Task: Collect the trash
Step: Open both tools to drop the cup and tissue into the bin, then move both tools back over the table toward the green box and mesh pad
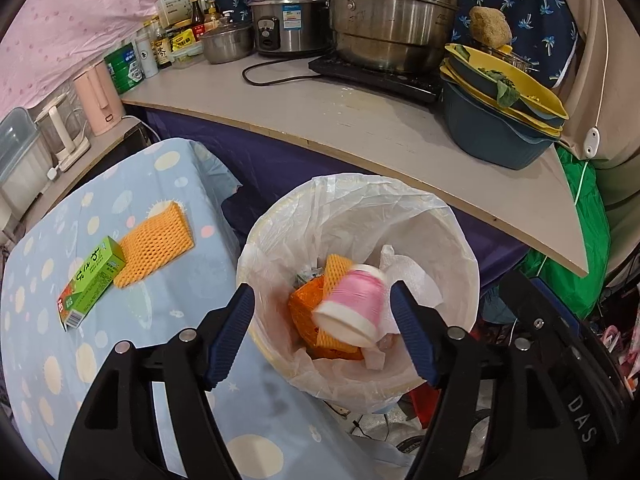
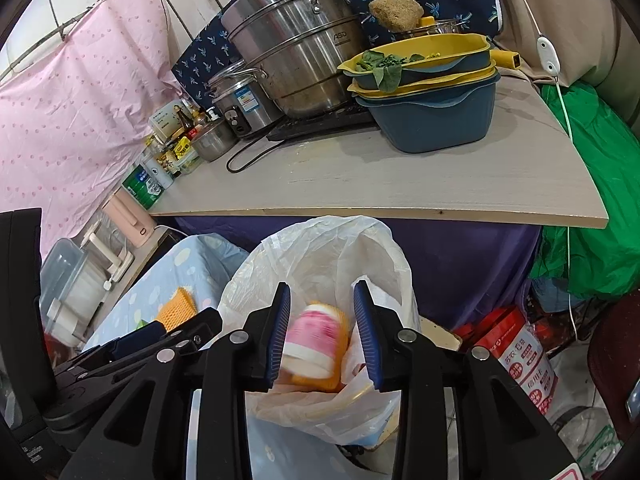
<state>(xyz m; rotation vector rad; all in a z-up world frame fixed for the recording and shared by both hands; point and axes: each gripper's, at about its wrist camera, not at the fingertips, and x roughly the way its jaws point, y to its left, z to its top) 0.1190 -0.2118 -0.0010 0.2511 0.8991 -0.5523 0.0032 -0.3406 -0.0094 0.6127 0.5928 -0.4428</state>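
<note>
Pink cup [image 1: 352, 308] drops blurry between your left gripper [image 1: 322, 334] jaws, wide apart, into bin [image 1: 460, 240]; right gripper [image 2: 322, 334] partly open, empty; next take green box [image 1: 91, 282], far left on table.

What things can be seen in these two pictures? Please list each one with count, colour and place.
Paper cup: one, pink and white, blurred, over the bin.
Plastic-lined trash bin: one, white, beside the table.
Foam net sleeve: one, orange, on the blue spotted tablecloth; more orange net in the bin.
Cardboard box: one, green, touching the sleeve.
Steel steamer pot: one, silver, on the counter.
Stacked basins: several, blue and yellow, counter's right end.
Left gripper: black, blue jaws open.
Right gripper: black, blue jaws open.
</note>
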